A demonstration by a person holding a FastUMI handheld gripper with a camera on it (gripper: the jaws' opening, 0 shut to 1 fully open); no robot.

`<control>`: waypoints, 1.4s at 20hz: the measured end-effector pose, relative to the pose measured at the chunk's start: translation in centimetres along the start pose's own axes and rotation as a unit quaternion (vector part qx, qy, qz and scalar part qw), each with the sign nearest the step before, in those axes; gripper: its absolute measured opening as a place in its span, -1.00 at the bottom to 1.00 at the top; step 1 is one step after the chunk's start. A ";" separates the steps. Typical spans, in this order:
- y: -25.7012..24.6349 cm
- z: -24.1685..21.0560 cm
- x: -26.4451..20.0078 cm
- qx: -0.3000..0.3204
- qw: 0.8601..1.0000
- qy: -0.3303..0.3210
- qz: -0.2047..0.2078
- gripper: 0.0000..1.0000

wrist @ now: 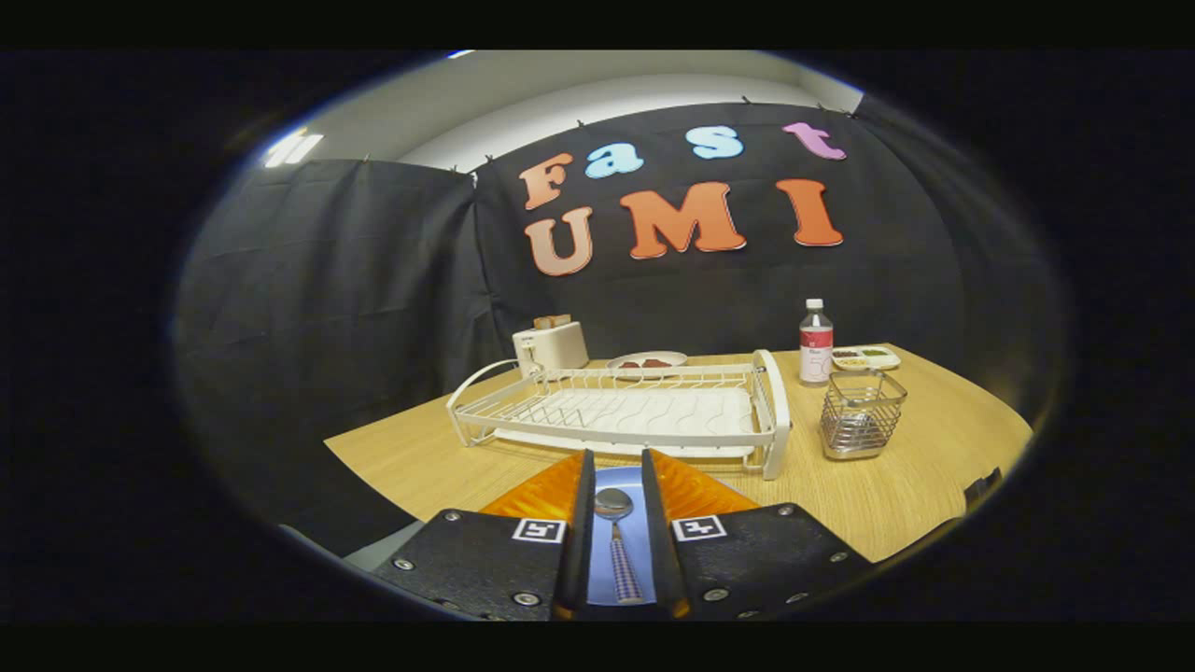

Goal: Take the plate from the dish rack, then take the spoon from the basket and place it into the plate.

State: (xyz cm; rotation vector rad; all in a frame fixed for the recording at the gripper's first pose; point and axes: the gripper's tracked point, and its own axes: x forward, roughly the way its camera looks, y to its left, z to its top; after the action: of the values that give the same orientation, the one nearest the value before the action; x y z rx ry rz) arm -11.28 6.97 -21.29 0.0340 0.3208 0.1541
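A: Biggest first: wooden table (934, 457), spread wide below the booth's black cloth wall

B: Next in size, white dish rack (621, 415), set across the middle of that table, beyond the fingers, wire rails bare and tray showing

A: Behind the rack's far left corner, toaster (551, 345) with bread poking out of the top. Beside it, behind the back rail, small dish (647, 360) holding something dark

B: Right of the rack, wire basket (862, 413), standing upright, just beside the rack's end loop, apart from it. Further back, bottle (816, 343) upright, and a shallow tray (865, 357) beside it

A: Closer in: gripper (616, 509) held low and level over the near table edge, aimed straight ahead at the rack, both fingers running forward side by side

B: Fingers parted by a narrow gap, not clamped on anything. Seen through that gap, blue plate (638, 537) lying flat on the table under the fingers

A: Smallest: spoon (616, 541), lying on the plate, bowl pointing toward the rack, checked handle trailing back toward the gripper's body. Centred in the gap, no finger visibly pressing on it

B: Hard to tell how high above the plate the fingertips hang
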 end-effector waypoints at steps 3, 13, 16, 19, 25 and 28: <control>-0.9 3.0 -0.7 -0.016 0.999 -0.018 -0.024 -0.28; -2.7 16.0 -4.9 -0.030 0.990 -0.107 -0.086 0.36; -2.2 18.8 -6.7 -0.041 0.986 -0.135 -0.092 0.50; -0.3 19.5 -8.4 -0.061 0.983 -0.156 -0.081 0.60; 1.0 18.9 -10.2 -0.117 0.974 -0.166 -0.103 0.73; 2.0 18.7 -10.1 -0.104 0.977 -0.162 -0.093 0.76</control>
State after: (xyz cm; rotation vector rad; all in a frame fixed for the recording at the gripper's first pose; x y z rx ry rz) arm -15.12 7.18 -0.28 -0.1757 -0.0194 -0.0052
